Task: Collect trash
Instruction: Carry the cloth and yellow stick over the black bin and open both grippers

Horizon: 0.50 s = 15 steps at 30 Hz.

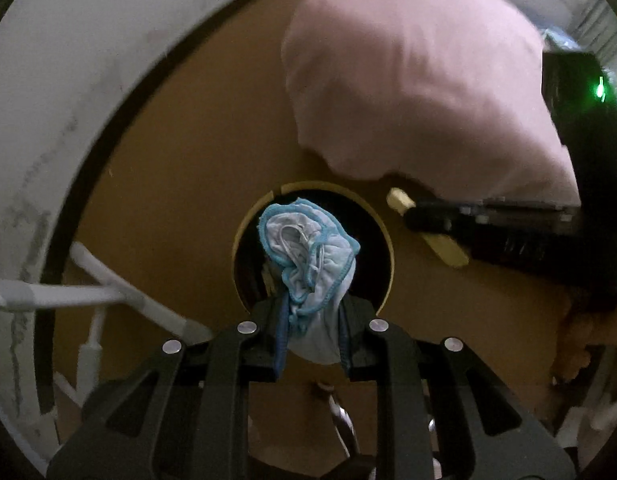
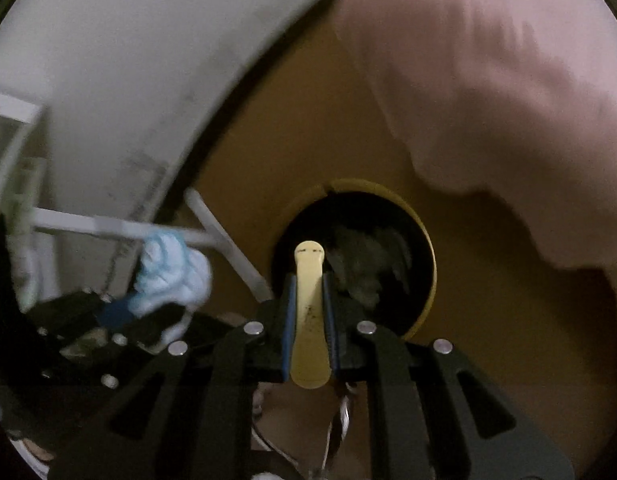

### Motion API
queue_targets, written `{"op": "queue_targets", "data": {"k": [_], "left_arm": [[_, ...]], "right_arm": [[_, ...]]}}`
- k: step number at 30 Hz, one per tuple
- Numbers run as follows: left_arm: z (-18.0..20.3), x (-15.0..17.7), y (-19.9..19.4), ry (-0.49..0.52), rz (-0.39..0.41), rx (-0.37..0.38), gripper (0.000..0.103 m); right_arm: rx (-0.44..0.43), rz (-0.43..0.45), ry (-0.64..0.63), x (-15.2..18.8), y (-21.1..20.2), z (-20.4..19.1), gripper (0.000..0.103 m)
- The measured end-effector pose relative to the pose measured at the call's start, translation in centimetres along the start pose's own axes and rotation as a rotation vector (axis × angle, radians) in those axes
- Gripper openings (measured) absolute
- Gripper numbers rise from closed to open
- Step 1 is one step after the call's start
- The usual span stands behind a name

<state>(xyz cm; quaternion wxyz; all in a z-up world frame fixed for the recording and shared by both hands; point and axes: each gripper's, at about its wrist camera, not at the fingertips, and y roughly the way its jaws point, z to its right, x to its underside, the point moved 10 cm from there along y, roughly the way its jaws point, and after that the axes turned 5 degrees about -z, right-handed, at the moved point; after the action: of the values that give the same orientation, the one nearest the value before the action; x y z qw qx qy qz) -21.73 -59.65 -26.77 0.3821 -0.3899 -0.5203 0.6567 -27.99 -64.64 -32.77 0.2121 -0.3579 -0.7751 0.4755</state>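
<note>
1. Left wrist view, nearest: the left gripper (image 1: pixel 312 320) is clamped on a crumpled blue face mask (image 1: pixel 308 256), both pads pressing the bunched fabric. The mask pokes forward over the round bin (image 1: pixel 388 248) opening, so it looks placed for a drop but is not yet let go.
2. Right wrist view, nearest: the right gripper (image 2: pixel 310 312) is closed tight on a flat pale wooden stick (image 2: pixel 308 300), which stands up between the pads with its rounded tip over the dark mouth of the bin (image 2: pixel 426 256).
3. A little farther, each view shows the other tool: the stick (image 1: pixel 400 200) and right gripper (image 1: pixel 428 216) come in from the right just beside the bin rim, and the mask (image 2: pixel 168 276) sits blurred at the left, off to the side of the opening.
4. Inside the bin, the right view shows a dim crumpled mass (image 2: pixel 368 268); what it is I cannot tell, but it suggests some trash is already in.
5. Judged progress: two pieces are picked up and carried to the bin; releasing both is what remains. Whether more trash lies elsewhere cannot be seen.
6. Farther out: brown floor (image 1: pixel 188 140), a pink cloth (image 1: pixel 408 72), white cables (image 1: pixel 88 292) and a white wall (image 1: pixel 68 60).
7. Writing: none readable. The stick has faint dark marks near its tip, too small to read; no brand or label shows.
</note>
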Motion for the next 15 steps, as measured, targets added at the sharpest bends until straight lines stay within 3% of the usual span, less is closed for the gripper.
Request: {"op": "queue_targets", "data": {"k": [2,5,9,10,11,12,13,14,15], "left_arm": [[-0.2,0.1,1.6,-0.008,-0.032,0.006,0.019],[0.4,0.4,2.7,-0.026,-0.058,0.024,0.019],[1.1,-0.7,2.8,-0.026,-0.037,0.032,0.020],[1.2,-1.0,2.8,-0.026,-0.027,0.021,0.027],[1.1,-1.3,2.6,-0.030,-0.010,-0.001,0.050],[1.0,-1.6,2.5,-0.036,0.005,-0.017,0.065],[0.8,-1.7,2.3,-0.044,0.024,-0.023,0.086],[0.7,-1.8,1.9,-0.050,0.050,-0.033,0.088],[0.5,-1.9,1.5,-0.048,0.063,-0.044,0.088]], "right_arm": [[0.002,-0.040,0.023,0.7,1.6,1.3,0.014],[-0.030,-0.031,0.051,0.7,1.3,2.0,0.014],[-0.075,-0.023,0.061,0.5,1.1,1.6,0.014],[-0.084,-0.021,0.062,0.5,1.1,1.4,0.014],[-0.088,-0.016,0.068,0.4,1.0,1.2,0.018],[-0.095,-0.010,0.073,0.3,1.0,1.1,0.024],[-0.094,0.000,0.078,0.1,0.7,1.1,0.054],[-0.088,0.016,0.080,0.0,0.2,1.2,0.084],[-0.069,0.054,0.084,-0.4,-0.6,1.5,0.088]]}}
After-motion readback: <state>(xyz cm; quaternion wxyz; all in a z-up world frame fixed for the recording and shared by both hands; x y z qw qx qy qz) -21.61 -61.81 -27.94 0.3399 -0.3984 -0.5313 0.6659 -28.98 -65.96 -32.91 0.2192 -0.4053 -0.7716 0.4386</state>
